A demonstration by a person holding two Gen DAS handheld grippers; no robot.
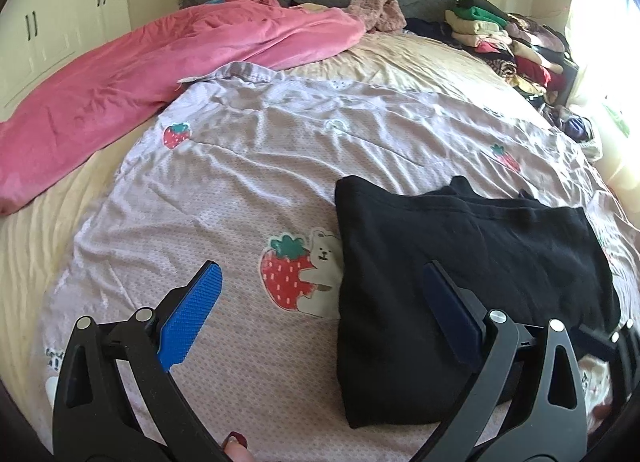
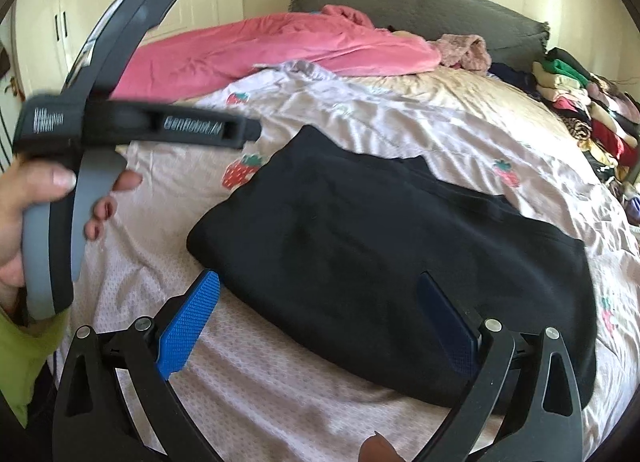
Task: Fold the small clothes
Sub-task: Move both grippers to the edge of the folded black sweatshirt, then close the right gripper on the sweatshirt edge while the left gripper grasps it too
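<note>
In the left wrist view, the left gripper [image 1: 320,294] is hovering over the bed [image 1: 420,57] with its fingers [image 1: 192,314] spread wide and gripping nothing; one finger is hanging over the strawberry-print sheet [image 1: 240,165], the other over the near edge of the black garment [image 1: 460,262]. That garment is lying on the sheet as a compact, roughly rectangular bundle with layers showing along its far edge, so it is looking already folded at least once, though whether a last fold is wanted cannot be told. Further back, a pink blanket [image 1: 160,73] is sprawling unfolded across the bed, and a stack of folded clothes [image 1: 496,33] is sitting by the headboard, suggesting much of the work is behind. In the right wrist view, the right gripper [image 2: 320,294] is likewise hanging with fingers [image 2: 192,318] spread apart and empty, just over the near side of the black garment [image 2: 380,254], which is lying flat in the middle of the sheet. The person's left hand [image 2: 36,197] is holding the other gripper's handle raised at the left, clear of the cloth. What is probably remaining is moving this piece to the stack or giving it one more fold.
</note>
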